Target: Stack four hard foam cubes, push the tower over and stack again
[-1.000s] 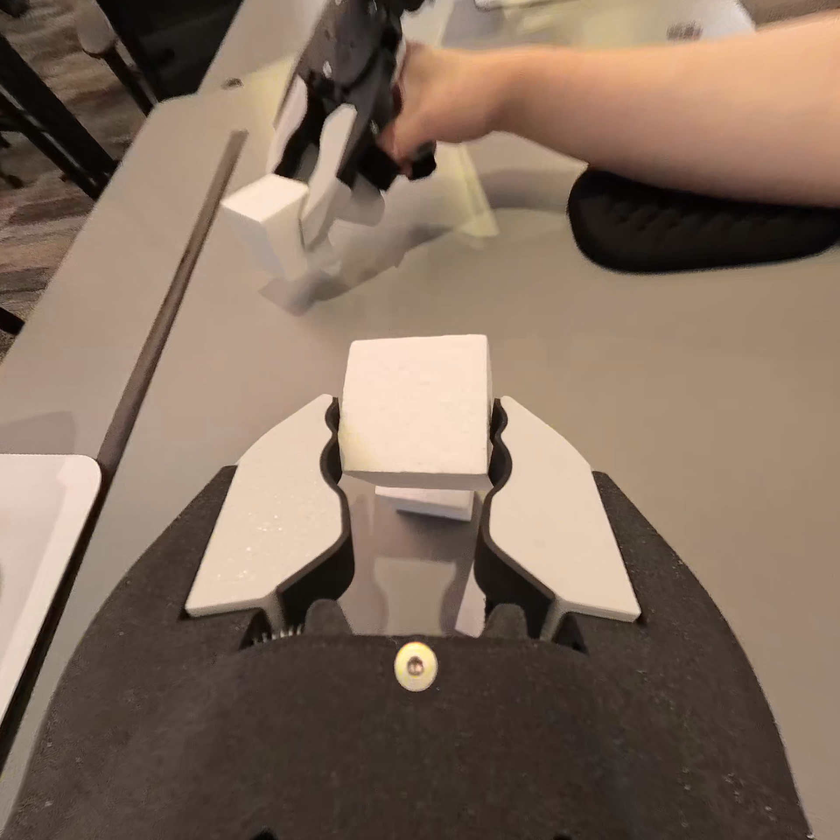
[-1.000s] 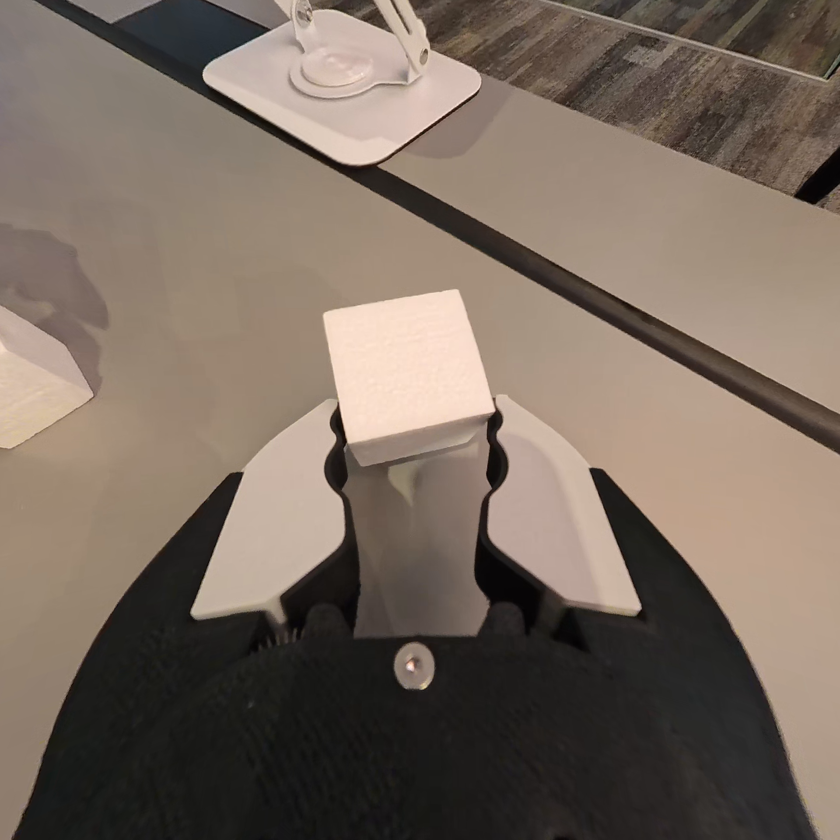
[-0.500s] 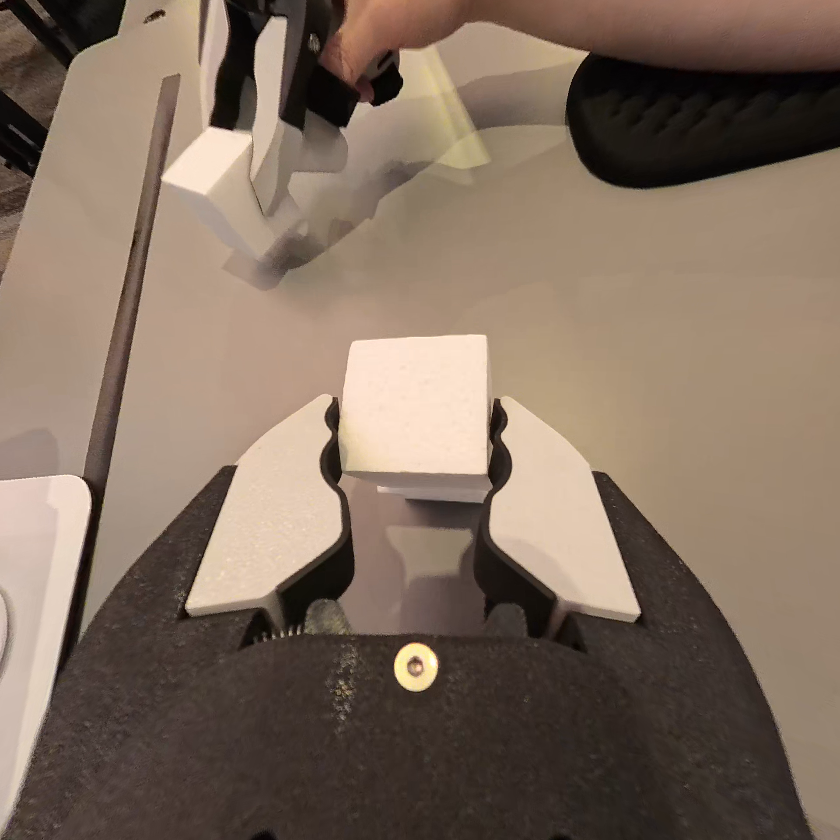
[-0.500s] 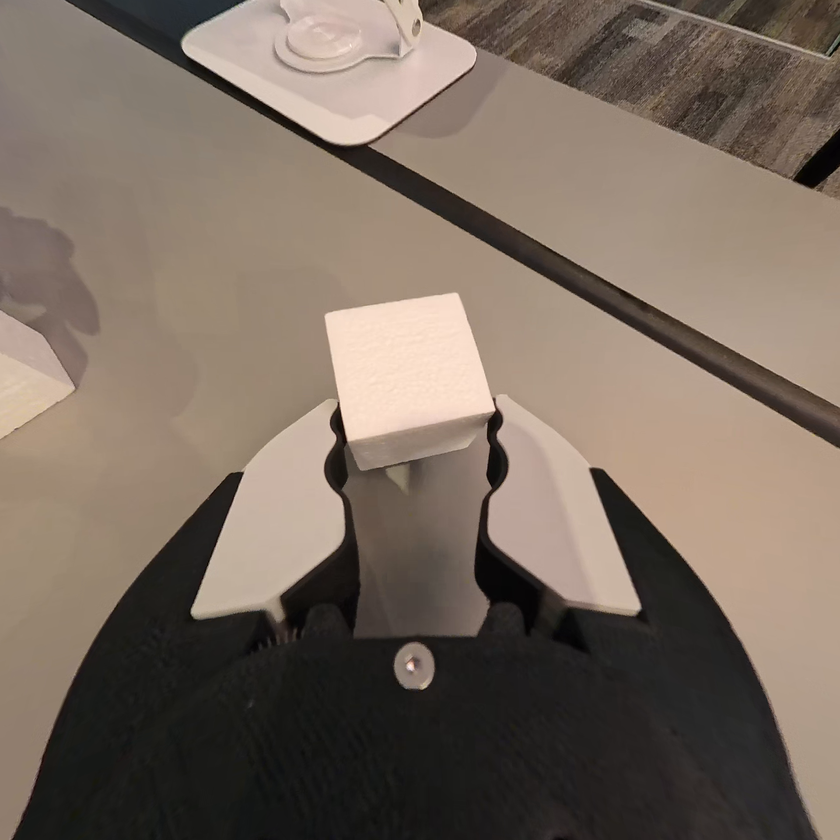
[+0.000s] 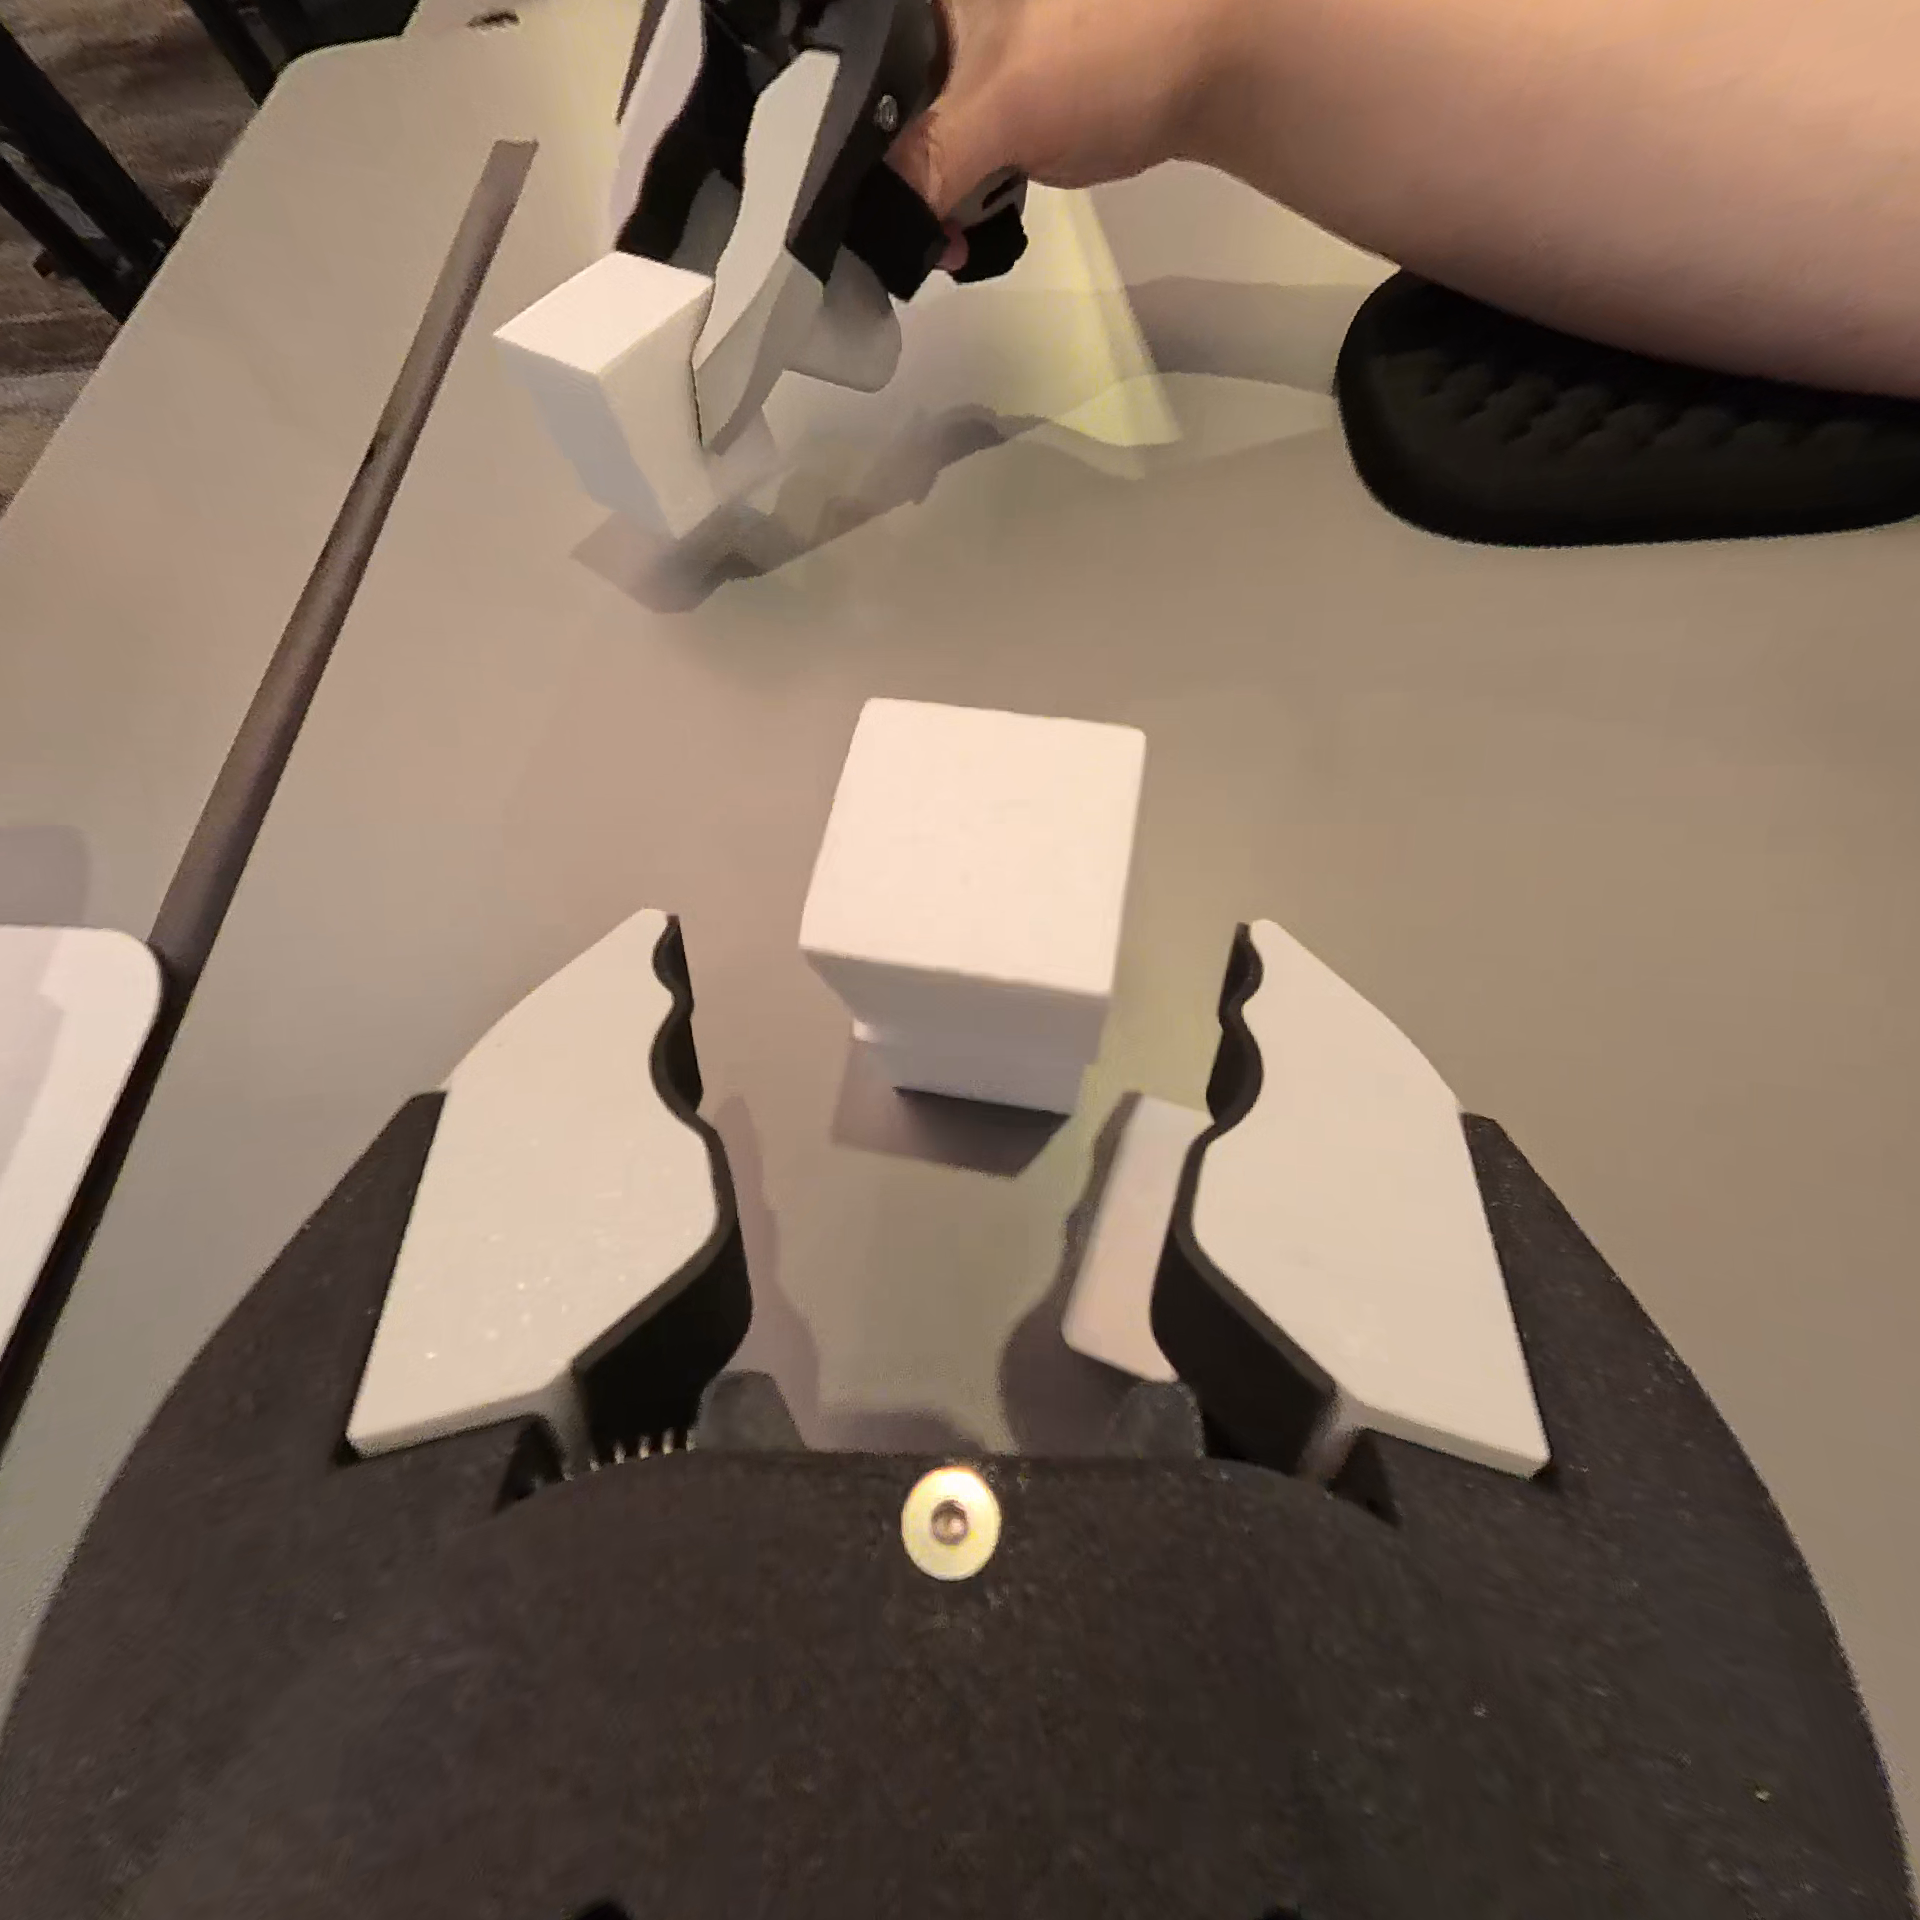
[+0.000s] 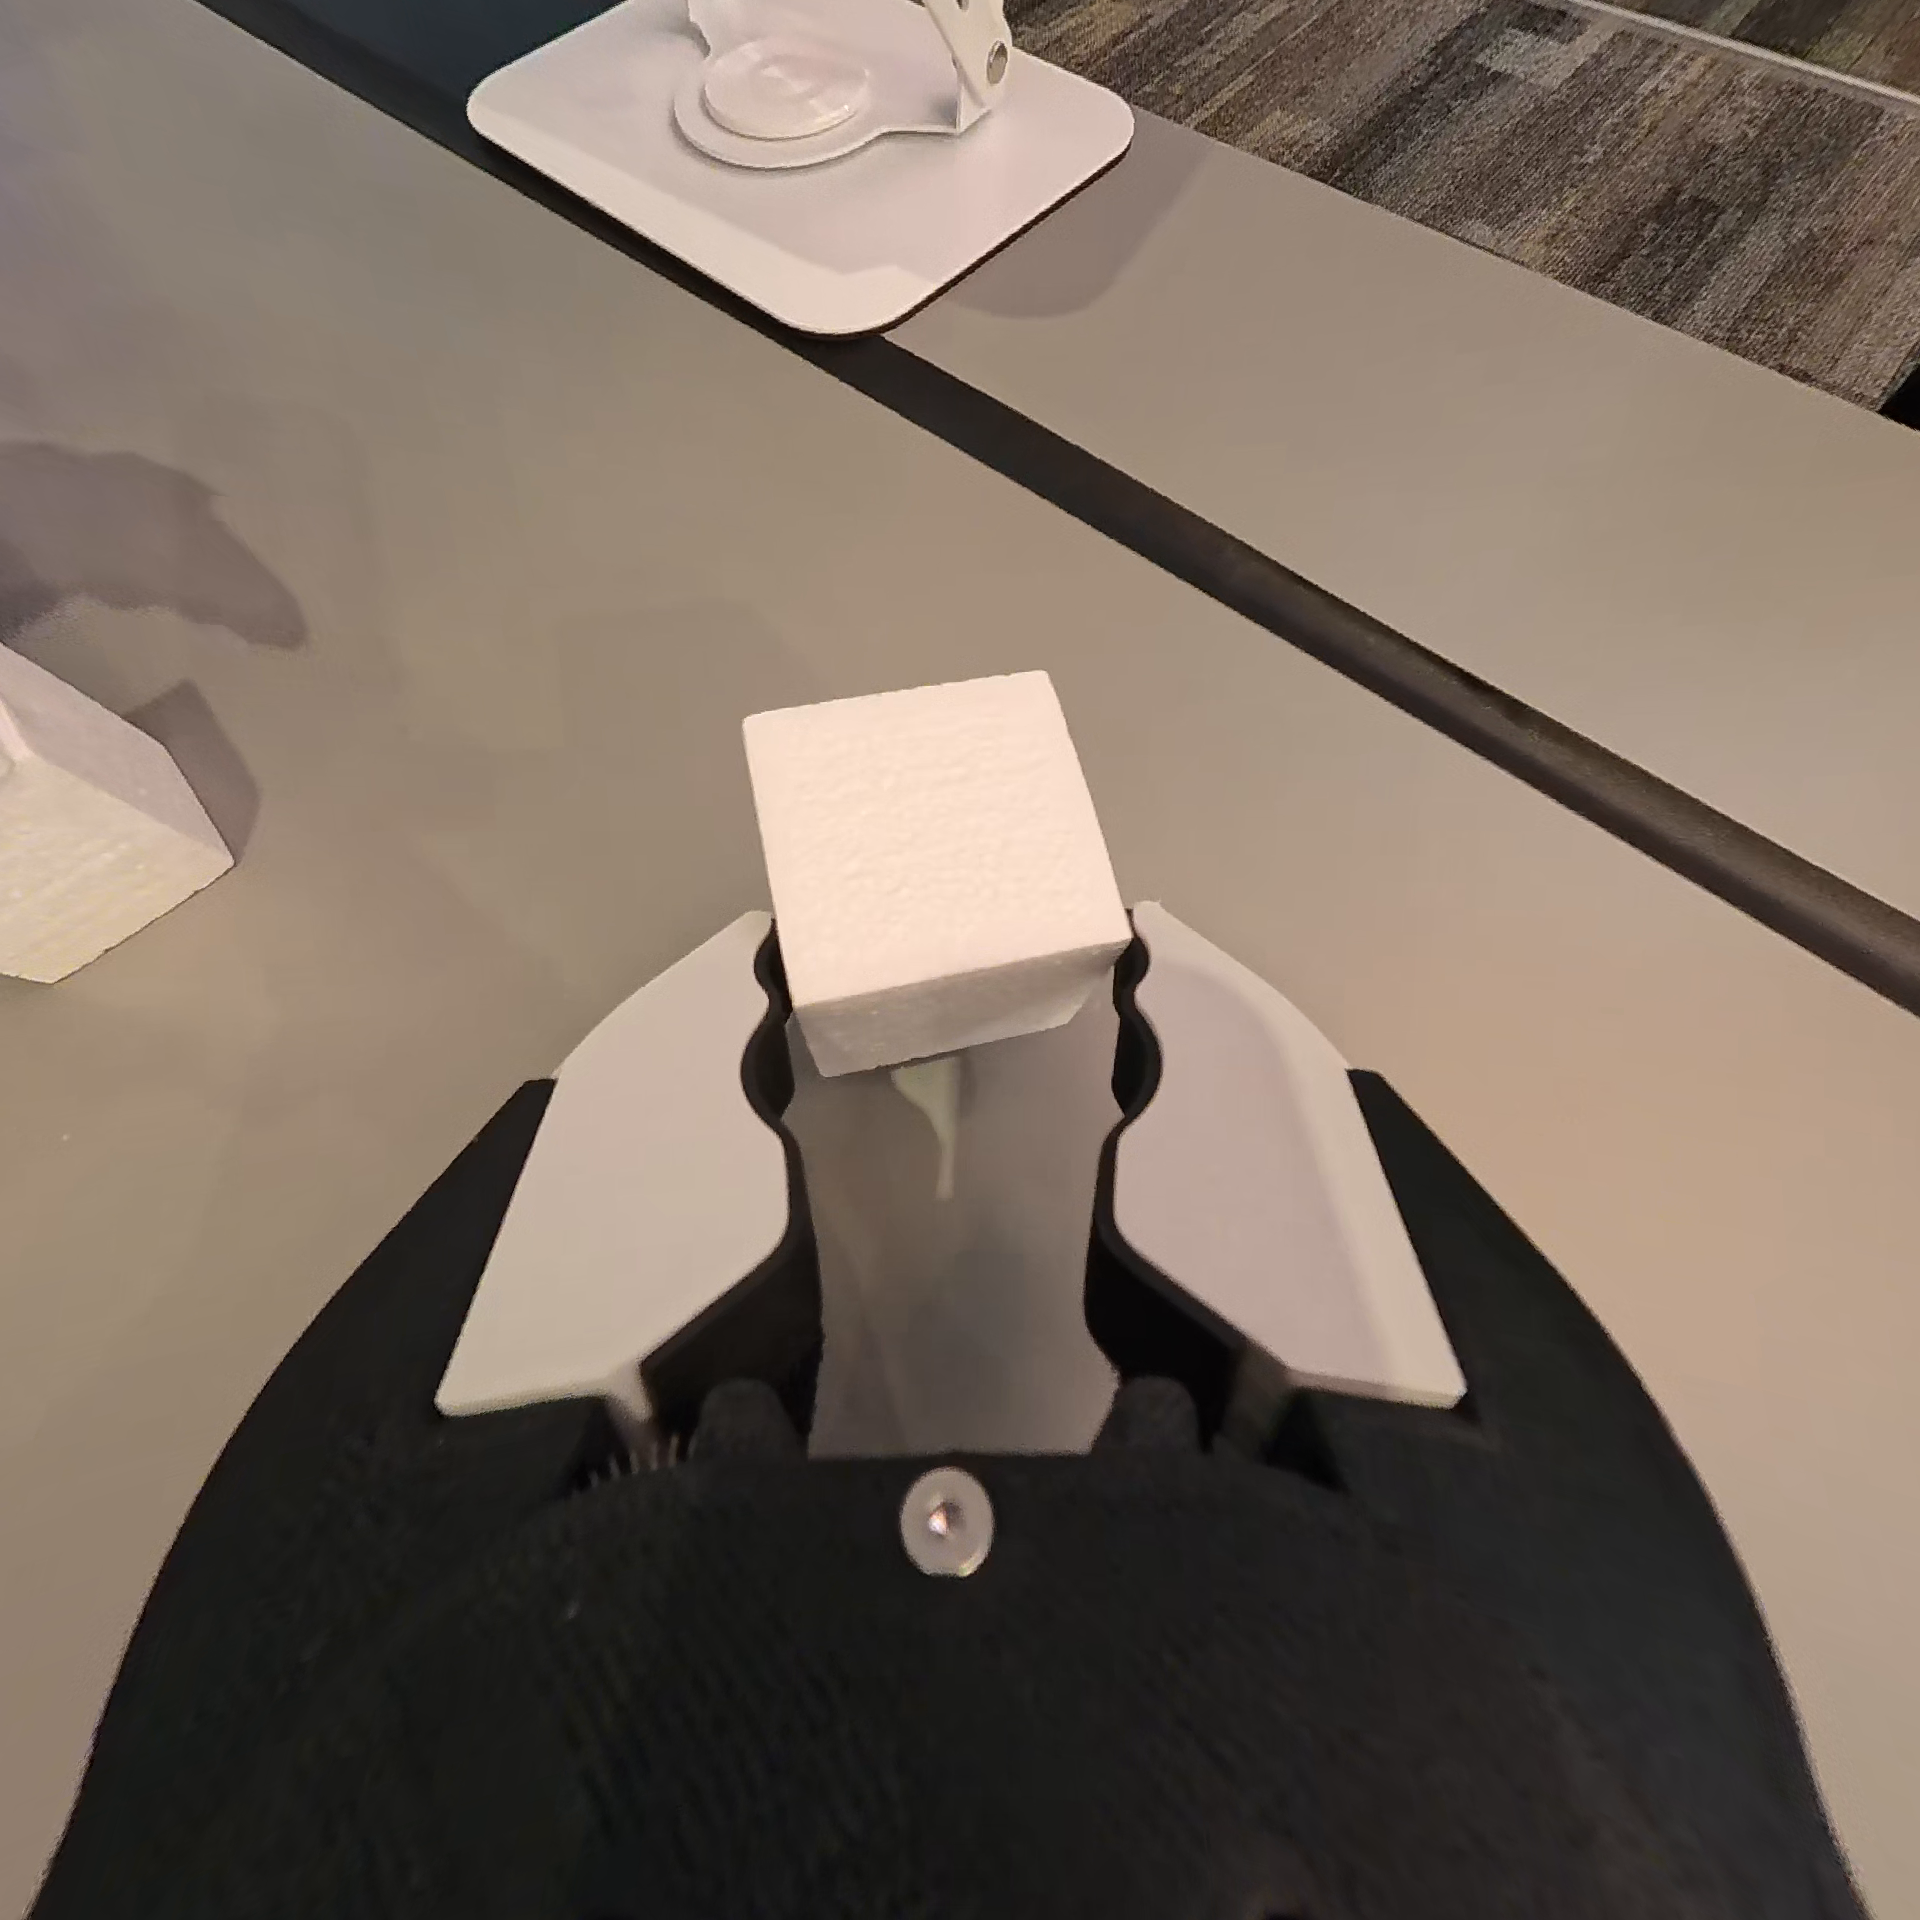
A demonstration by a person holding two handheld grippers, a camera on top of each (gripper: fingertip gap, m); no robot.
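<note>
Your left gripper [image 5: 956, 997] has its fingers [image 5: 561, 1195] spread wide, holding nothing. Between and just beyond the tips stands a white foam cube [image 5: 971, 862] resting on a second foam cube [image 5: 977, 1070] beneath it, a two-high stack on the grey tabletop [image 5: 1455, 831]. Neither finger touches the stack; there is a clear gap on both sides. The upper cube sits almost square on the lower one, with only a narrow band of the lower cube showing under its near edge.

Farther along the tabletop, toward its far left edge beside the dark groove [image 5: 343, 582], your right gripper [image 5: 717, 343] is held in your hand [image 5: 1039, 94] above the surface. In its own camera its fingers [image 6: 644, 1174] are clamped on the sides of a third foam cube [image 6: 925, 862], which juts forward past the tips, tilted slightly and clear of the tabletop. From the left camera that cube [image 5: 603, 374] hangs over its own shadow.

At the left edge of the right camera's picture a foam block [image 6: 83, 873] stands on the tabletop, well apart from the held cube; it is cut off by the frame. A white flat stand base [image 6: 800, 156] lies across the groove at the far side of the tabletop. A black padded rest [image 5: 1621, 436] lies near the right edge, under your forearm.
</note>
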